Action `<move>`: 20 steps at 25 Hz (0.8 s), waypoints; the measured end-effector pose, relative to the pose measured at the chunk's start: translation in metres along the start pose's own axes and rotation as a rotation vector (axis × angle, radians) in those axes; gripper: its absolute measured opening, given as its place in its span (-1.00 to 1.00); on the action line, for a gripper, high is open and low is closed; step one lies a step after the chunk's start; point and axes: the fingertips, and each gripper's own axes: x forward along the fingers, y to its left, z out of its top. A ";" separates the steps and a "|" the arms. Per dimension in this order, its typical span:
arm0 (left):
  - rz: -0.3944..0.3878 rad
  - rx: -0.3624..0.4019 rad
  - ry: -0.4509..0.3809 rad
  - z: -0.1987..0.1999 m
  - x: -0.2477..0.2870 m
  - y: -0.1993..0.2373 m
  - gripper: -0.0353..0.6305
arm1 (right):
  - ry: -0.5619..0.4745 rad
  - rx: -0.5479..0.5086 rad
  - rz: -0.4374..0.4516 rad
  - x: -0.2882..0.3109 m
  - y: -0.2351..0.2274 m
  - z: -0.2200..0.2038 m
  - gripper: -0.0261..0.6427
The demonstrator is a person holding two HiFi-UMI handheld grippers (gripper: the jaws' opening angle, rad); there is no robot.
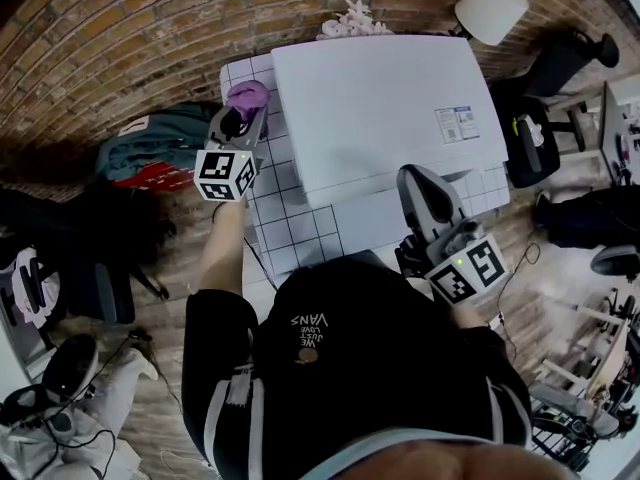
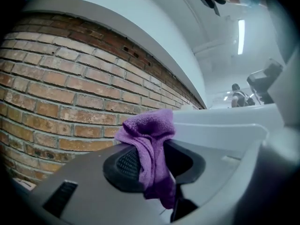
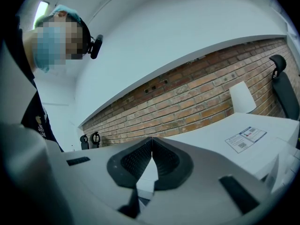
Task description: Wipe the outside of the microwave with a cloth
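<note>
Cloth (image 2: 147, 130) pinched in left claw (image 2: 154, 154) (beside microwave (image 1: 385, 108)); right claw (image 3: 151, 146) closed, empty.

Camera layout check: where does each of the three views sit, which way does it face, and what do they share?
Head view: on the person's head, looking steeply down on the microwave; shows the torso, left forearm, left gripper and right gripper.
Left gripper view: rides the left gripper, looks along jaws shut on the purple cloth toward the brick wall.
Right gripper view: rides the right gripper, jaws shut and empty, faces across the microwave top; the person's head shows upper left.
Shared: head and right gripper views both show the microwave's label.
</note>
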 end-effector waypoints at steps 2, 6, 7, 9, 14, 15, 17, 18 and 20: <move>-0.016 -0.007 0.008 -0.009 -0.020 -0.016 -0.51 | -0.001 0.005 0.010 -0.003 0.012 -0.005 -0.92; -0.074 -0.036 0.033 -0.034 -0.061 -0.058 -0.51 | -0.001 0.014 0.025 -0.010 0.035 -0.016 -0.92; -0.087 -0.048 0.039 -0.040 -0.070 -0.069 -0.51 | 0.000 0.015 0.027 -0.011 0.040 -0.019 -0.92; -0.109 -0.073 0.044 -0.051 -0.089 -0.089 -0.51 | 0.002 0.017 0.030 -0.015 0.050 -0.024 -0.92; -0.157 -0.075 0.042 -0.066 -0.120 -0.128 -0.51 | 0.011 0.019 0.021 -0.021 0.065 -0.033 -0.92; -0.165 -0.080 0.039 -0.069 -0.123 -0.134 -0.51 | 0.013 0.018 0.017 -0.022 0.066 -0.035 -0.92; -0.176 -0.094 0.032 -0.072 -0.126 -0.144 -0.51 | 0.017 0.016 0.007 -0.024 0.066 -0.037 -0.92; -0.177 -0.100 0.028 -0.072 -0.126 -0.147 -0.51 | 0.018 0.014 0.002 -0.025 0.066 -0.037 -0.92; -0.172 -0.113 0.022 -0.072 -0.124 -0.147 -0.51 | 0.019 0.011 -0.006 -0.025 0.063 -0.036 -0.92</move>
